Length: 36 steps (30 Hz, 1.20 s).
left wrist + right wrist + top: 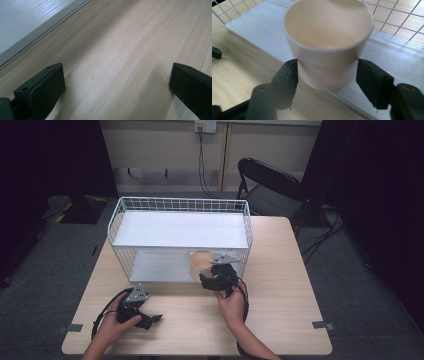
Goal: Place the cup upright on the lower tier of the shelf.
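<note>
Grasp step: right gripper [327, 75] jaws bracket the cream cup [328, 45] at the front edge of the wire rack's [120, 215] lower shelf, contact unclear; left gripper [117, 85] open, idle over table [130, 50]; next squeeze fully, lift.

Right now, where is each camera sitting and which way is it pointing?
High view: above the person's side, looking forward and down on the table and white wire rack; both forearms, the left claw and right claw show.
Left gripper view: on the left claw, looking along open jaws at bare tabletop.
Right gripper view: on the right claw, facing the cream cup between its jaws at the rack's lower shelf.
Shared: high and right gripper views both show cup and rack.
</note>
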Motion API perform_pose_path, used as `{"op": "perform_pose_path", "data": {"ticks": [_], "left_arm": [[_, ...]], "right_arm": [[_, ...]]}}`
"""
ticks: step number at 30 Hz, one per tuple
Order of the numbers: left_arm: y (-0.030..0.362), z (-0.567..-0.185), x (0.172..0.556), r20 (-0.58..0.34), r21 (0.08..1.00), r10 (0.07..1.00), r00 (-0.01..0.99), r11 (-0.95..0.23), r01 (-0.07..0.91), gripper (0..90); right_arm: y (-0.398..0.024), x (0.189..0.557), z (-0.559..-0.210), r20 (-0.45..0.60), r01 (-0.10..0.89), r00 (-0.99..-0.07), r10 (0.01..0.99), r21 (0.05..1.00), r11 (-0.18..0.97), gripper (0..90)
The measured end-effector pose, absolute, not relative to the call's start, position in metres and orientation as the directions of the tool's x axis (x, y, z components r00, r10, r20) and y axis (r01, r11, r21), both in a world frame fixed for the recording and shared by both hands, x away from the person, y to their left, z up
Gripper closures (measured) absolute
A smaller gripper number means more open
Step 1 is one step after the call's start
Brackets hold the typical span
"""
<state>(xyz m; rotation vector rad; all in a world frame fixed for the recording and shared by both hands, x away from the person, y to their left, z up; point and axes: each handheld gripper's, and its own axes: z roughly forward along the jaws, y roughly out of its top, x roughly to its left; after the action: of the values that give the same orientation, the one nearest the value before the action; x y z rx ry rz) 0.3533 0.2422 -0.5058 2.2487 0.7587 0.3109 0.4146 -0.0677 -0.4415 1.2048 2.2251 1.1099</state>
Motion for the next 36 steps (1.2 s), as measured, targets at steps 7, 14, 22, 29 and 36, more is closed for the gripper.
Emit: {"op": "perform_pose_path", "data": {"ticks": [7,14,22,29,36], "left_arm": [[0.2422,-0.5058,0.3533,-0.004,0.710,0.604,0.797,-0.559,0.428,0.0],[0.2422,-0.5058,0.3533,-0.004,0.710,0.605,0.797,-0.559,0.428,0.0],[0.2422,-0.5058,0.3533,-0.004,0.710,0.605,0.797,-0.559,0.428,0.0],[0.2422,-0.5058,0.3533,-0.004,0.710,0.604,0.797,-0.559,0.428,0.0],[0.2422,-0.5058,0.3533,-0.004,0.710,0.605,0.797,-0.559,0.428,0.0]], "right_arm": [[-0.0681,0.4134,-0.4410,0.030,0.514,-0.559,0.829,0.797,0.318,50.7],[-0.0665,0.4135,-0.4395,0.024,0.508,-0.549,0.835,0.803,0.312,64.9],[-0.0650,0.4161,-0.4394,0.025,0.513,-0.539,0.842,0.803,0.304,68.6],[-0.0701,0.4159,-0.4384,0.066,0.524,-0.539,0.840,0.807,0.273,48.4],[-0.0715,0.4145,-0.4361,0.088,0.518,-0.571,0.816,0.810,0.275,25.0]]}}
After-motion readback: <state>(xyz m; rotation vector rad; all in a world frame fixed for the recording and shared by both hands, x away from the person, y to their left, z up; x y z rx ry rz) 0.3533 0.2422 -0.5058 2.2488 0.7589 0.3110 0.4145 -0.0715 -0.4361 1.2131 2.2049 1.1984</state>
